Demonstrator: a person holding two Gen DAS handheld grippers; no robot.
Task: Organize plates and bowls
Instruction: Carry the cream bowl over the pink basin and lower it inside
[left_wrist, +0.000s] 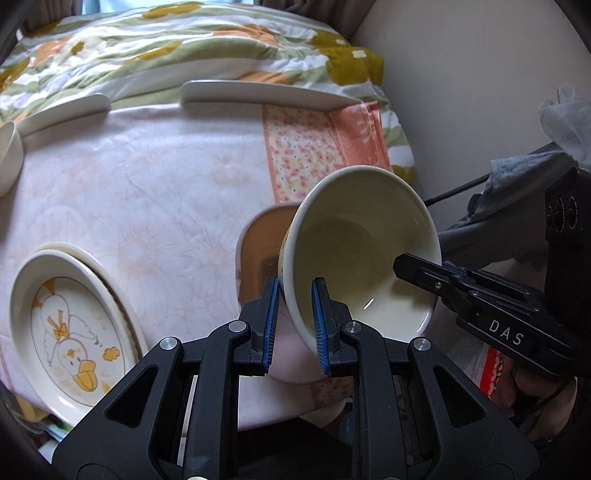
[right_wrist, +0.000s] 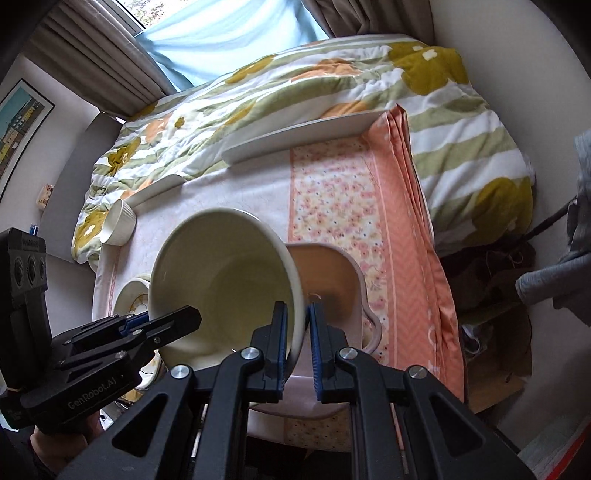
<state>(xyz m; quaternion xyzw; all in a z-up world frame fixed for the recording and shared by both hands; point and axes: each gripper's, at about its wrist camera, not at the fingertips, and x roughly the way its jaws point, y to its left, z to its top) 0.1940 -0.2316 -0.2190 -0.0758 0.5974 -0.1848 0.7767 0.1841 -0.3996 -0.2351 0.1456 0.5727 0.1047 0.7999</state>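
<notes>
A cream bowl is held tilted in the air between both grippers, above a pink bowl on the table. My left gripper is shut on the bowl's left rim. My right gripper is shut on the opposite rim of the cream bowl; it also shows in the left wrist view. The pink bowl sits just behind the cream bowl. A duck-pattern plate rests on stacked plates at the near left.
A long white platter and another white plate lie at the table's far edge. A small ribbed white cup stands at the far left. A floral quilt lies beyond. The wall is at the right.
</notes>
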